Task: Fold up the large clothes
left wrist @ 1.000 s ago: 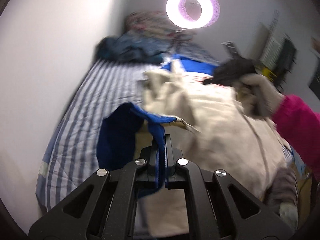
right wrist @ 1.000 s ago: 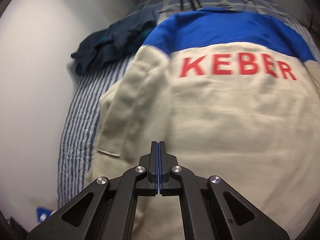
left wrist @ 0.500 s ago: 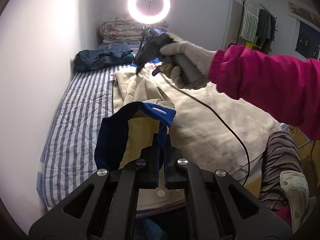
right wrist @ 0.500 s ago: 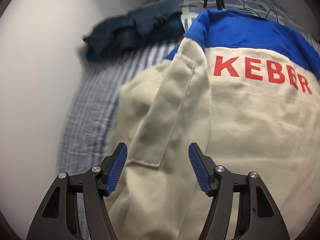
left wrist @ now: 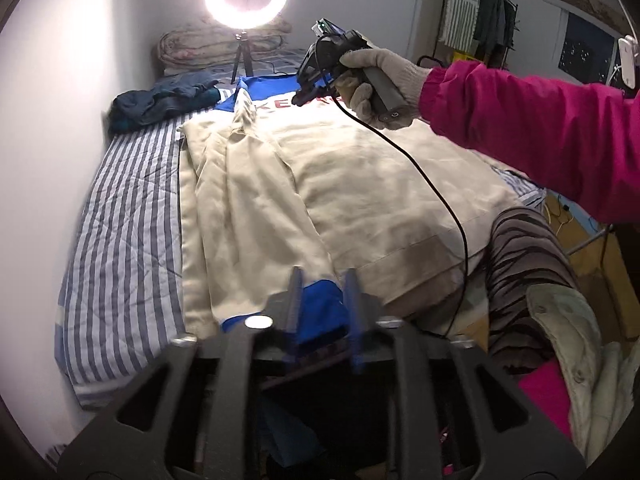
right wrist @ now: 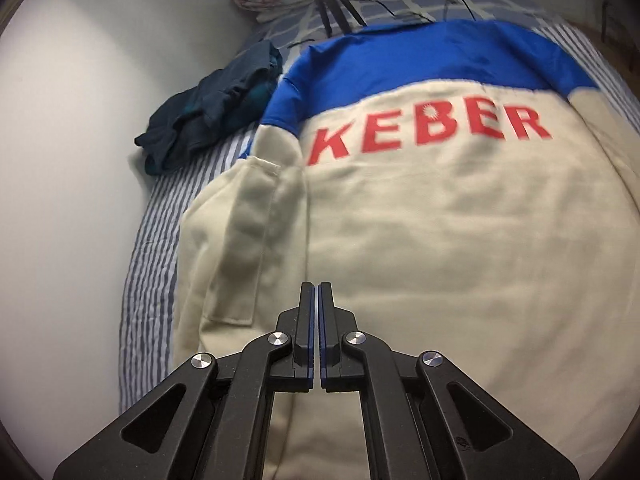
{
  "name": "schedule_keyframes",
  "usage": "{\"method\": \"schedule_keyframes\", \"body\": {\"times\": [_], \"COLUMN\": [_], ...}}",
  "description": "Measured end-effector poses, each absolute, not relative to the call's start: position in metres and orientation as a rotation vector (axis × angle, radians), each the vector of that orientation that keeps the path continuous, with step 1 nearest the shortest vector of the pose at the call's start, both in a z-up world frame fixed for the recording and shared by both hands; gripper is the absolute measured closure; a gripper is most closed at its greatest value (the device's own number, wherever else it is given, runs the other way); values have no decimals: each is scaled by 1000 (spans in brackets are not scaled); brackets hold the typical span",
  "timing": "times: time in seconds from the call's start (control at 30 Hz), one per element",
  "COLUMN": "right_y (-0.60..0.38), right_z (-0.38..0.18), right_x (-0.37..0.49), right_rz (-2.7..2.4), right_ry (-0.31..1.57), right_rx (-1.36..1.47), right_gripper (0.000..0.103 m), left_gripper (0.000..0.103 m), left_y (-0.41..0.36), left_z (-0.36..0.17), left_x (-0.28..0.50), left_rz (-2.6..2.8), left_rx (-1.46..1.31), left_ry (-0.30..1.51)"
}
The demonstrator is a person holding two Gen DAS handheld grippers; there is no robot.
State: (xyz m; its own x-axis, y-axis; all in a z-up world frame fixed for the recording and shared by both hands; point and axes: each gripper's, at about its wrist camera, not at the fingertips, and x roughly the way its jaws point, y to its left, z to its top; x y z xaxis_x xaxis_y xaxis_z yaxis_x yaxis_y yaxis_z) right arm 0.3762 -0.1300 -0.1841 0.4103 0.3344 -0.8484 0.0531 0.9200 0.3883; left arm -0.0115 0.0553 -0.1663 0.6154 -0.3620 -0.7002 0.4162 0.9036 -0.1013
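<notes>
Between the parted jaws of the left claw, which have just been opening, lies the blue cuff of the one cream jacket on the bed: a sleeve fold being let go. The right claw, just closed empty, hovers over the jacket's back. Next, I judge, comes the other sleeve. One dark heap lies ahead-left.

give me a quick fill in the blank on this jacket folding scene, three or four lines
1. The red letters on the back of the jacket spell ____.
2. The blue cuff lies between the jaws of the ____ gripper, which have just been opening.
3. The sheet under the jacket has a ____ pattern.
4. The right gripper, hanging above the jacket, has its jaws ____.

Missing words: KEBER; left; striped; shut
</notes>
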Motion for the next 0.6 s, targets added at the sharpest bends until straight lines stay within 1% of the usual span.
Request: {"method": "schedule_keyframes", "body": {"times": [0.03,0.07,0.1,0.13,0.27,0.4,0.43,0.47,0.5,0.53,0.6], "right_y": [-130,-127,-121,-113,-71,-29,-24,-21,-20,-21,-34], "right_z": [-185,-184,-182,-181,-184,-201,-206,-210,-214,-214,-207], "right_x": [376,376,377,380,398,418,421,423,425,423,419], "right_rz": [200,211,212,220,267,206,187,180,184,194,214], "right_ry": [1147,1140,1126,1113,1139,1209,1226,1238,1254,1266,1238], "right_rx": [405,414,414,409,342,206,172,146,133,138,169], "right_gripper": [83,62,52,43,43,43,51,77,93,101,101], "left_gripper": [63,62,62,62,62,62,62,62,62,62,62], "left_y": [57,60,64,67,86,98,100,101,102,103,104], "left_z": [-164,-162,-161,-160,-169,-174,-175,-175,-176,-177,-179], "left_x": [-13,-14,-14,-12,-1,3,3,5,5,6,8], "left_rz": [-443,-424,-405,-392,-315,-274,-270,-263,-261,-260,-258], "left_rx": [66,49,36,27,-47,-81,-82,-84,-87,-93,-103], "left_ry": [787,781,779,781,812,825,825,825,826,827,832]}}
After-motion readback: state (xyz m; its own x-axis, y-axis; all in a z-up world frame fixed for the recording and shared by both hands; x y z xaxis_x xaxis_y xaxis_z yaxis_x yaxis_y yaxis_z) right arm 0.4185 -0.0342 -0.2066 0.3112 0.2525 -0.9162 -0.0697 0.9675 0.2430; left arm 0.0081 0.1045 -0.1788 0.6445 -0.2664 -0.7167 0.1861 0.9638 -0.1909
